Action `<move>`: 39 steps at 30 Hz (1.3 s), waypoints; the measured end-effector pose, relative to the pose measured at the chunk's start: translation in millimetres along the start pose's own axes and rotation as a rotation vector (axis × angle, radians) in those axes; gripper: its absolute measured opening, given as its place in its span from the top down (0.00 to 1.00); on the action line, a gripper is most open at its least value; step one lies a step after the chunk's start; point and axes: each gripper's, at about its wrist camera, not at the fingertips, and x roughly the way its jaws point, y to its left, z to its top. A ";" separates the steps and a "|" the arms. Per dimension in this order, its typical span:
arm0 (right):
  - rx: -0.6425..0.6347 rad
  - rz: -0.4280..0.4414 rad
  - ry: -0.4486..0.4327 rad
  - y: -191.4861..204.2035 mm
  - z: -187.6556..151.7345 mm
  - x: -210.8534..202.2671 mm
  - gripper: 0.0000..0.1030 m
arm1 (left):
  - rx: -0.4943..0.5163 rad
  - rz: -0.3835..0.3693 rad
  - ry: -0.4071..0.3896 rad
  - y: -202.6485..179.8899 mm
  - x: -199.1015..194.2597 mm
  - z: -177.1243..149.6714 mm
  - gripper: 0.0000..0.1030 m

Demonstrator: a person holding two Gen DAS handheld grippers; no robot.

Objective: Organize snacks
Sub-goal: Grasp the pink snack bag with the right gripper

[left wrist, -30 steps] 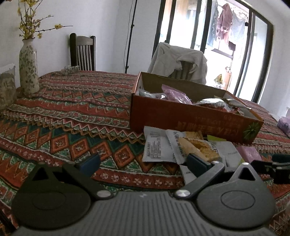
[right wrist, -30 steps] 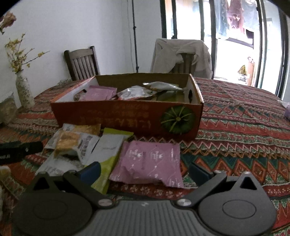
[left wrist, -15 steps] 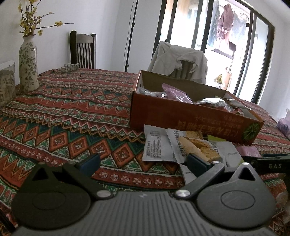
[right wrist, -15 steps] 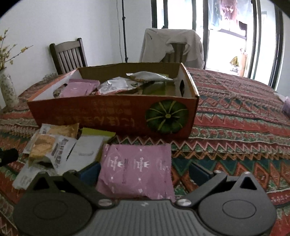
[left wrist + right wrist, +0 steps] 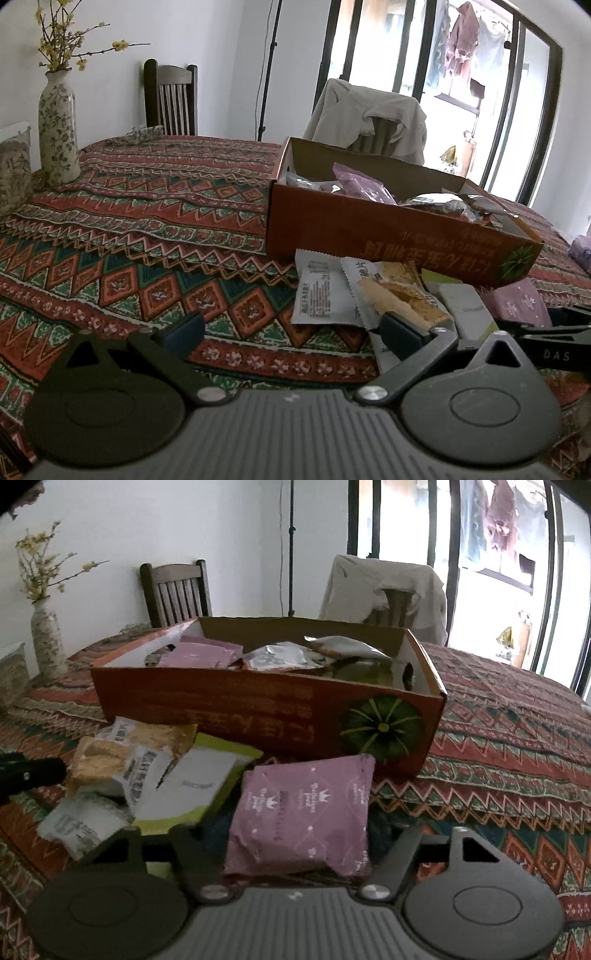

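Between closing right tool (image 5: 295, 840) jaws, seemingly: pink packet (image 5: 303, 812)

A flowered vase (image 5: 58, 122) stands on the patterned tablecloth (image 5: 147, 229); a jacket (image 5: 369, 114) drapes one chair (image 5: 384, 133).
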 end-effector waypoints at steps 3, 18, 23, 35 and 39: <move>0.024 -0.005 -0.024 -4.7 -0.3 -4.1 0.37 | -0.003 0.001 0.004 0.4 0.8 0.0 0.00; 0.134 -0.047 -0.101 -31.8 -8.6 -23.8 0.37 | 0.010 0.005 0.046 -6.8 -0.9 0.3 0.00; 0.140 -0.035 -0.106 -32.0 -9.4 -24.4 0.36 | 0.056 -0.041 0.069 -26.2 -5.3 -2.8 0.00; 0.153 0.010 -0.125 -31.9 -11.6 -29.0 0.35 | 0.222 -0.011 0.121 -83.0 10.9 -14.4 0.00; 0.155 0.024 -0.129 -31.7 -11.8 -29.1 0.35 | 0.251 0.001 0.140 -94.1 16.1 -18.6 0.01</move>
